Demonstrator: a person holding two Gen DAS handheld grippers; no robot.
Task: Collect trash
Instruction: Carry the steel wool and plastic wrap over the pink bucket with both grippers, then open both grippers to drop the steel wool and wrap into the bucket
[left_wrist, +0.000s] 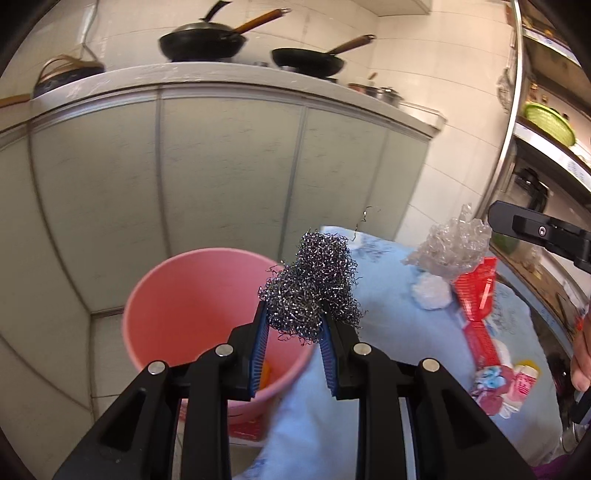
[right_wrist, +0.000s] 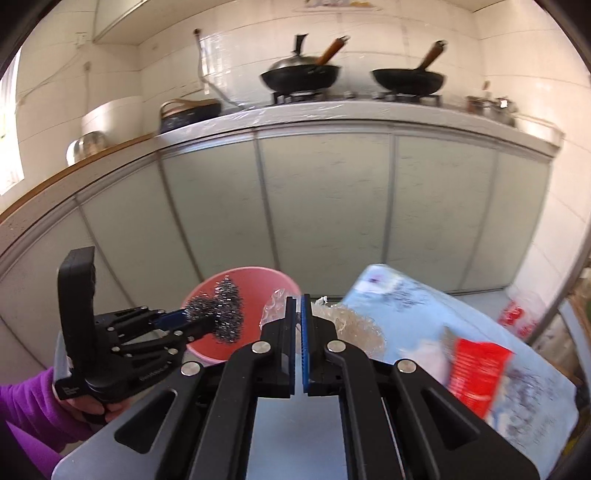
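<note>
While the left gripper (left_wrist: 293, 314) holds its jaws narrow on a steel-wool wad (left_wrist: 314, 291), the wad sits at frame centre over the right rim of a pink bucket (left_wrist: 177, 295). Right of it, crumpled clear plastic (left_wrist: 450, 247) hangs above a blue cloth (left_wrist: 391, 332) bearing a red wrapper (left_wrist: 476, 291). In the right wrist view, the right gripper (right_wrist: 298, 306) has its jaws shut on that plastic, lower centre.

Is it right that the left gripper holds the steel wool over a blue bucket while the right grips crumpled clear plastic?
No: the bucket is pink, as the left wrist view shows. The left gripper does hold the steel wool, and the right gripper grips the clear plastic.
</note>
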